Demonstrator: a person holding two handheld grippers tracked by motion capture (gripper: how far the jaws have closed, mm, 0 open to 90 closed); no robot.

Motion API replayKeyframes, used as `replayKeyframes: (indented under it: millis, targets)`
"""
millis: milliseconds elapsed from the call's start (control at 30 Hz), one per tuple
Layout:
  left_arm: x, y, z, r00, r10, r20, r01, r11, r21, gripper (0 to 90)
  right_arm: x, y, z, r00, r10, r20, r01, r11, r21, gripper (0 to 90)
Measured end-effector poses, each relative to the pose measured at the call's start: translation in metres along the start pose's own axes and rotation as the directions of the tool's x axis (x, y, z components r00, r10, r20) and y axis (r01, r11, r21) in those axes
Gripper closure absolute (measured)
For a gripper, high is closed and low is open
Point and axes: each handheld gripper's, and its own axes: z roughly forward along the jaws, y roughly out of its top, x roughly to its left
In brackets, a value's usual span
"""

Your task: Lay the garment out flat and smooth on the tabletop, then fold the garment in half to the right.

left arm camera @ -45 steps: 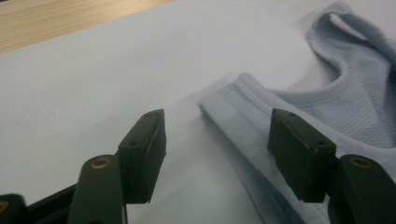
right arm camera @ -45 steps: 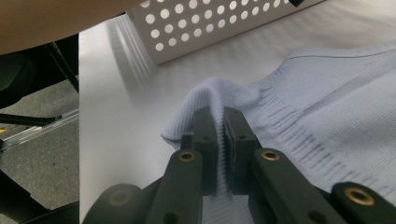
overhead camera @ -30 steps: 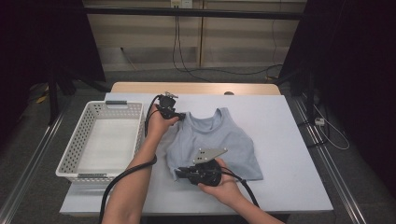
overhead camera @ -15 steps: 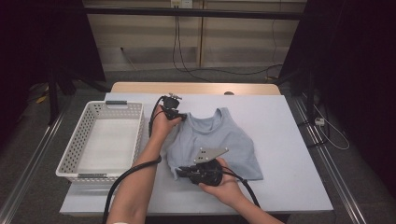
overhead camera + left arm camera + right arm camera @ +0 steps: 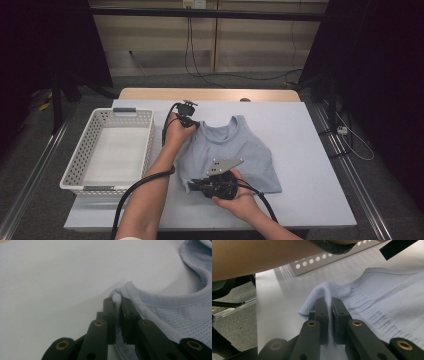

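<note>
Fingertips of the left gripper have just been closing and now pinch the ribbed shoulder strap of the pale blue tank top; the right gripper stays clamped on the hem corner; the garment lies flat on the white table, long axis running away from the person, neckline at the far end, hem nearest; beside it on the left stands the white basket; since the earlier frame the left hand has barely shifted.
</note>
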Motion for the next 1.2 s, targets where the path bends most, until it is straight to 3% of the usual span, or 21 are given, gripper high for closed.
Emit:
replayKeyframes:
  millis: [133, 400, 767, 1200]
  targets:
    - [0.005, 0.002, -0.004, 0.9979, -0.056, 0.033, 0.055, 0.9983, 0.016, 84.5, 0.000, 0.001, -0.002, 1.0000, 0.002, -0.003, -0.002, 1.000, -0.004, 85.6]
    - [0.010, 0.010, -0.020, 0.9942, -0.091, 0.058, 0.090, 0.9958, 0.012, 84.6, 0.001, -0.001, -0.004, 0.9999, -0.008, -0.010, 0.008, 1.000, 0.001, 85.6]
    - [0.016, 0.018, -0.031, 0.9918, -0.108, 0.069, 0.107, 0.9941, 0.018, 84.8, 0.000, 0.001, -0.005, 0.9999, 0.000, -0.013, 0.000, 1.000, -0.012, 85.6]
    - [0.016, 0.022, -0.042, 0.9923, -0.101, 0.073, 0.100, 0.9949, 0.015, 84.8, 0.002, 0.005, -0.005, 0.9998, -0.006, -0.018, 0.006, 1.000, -0.019, 85.6]
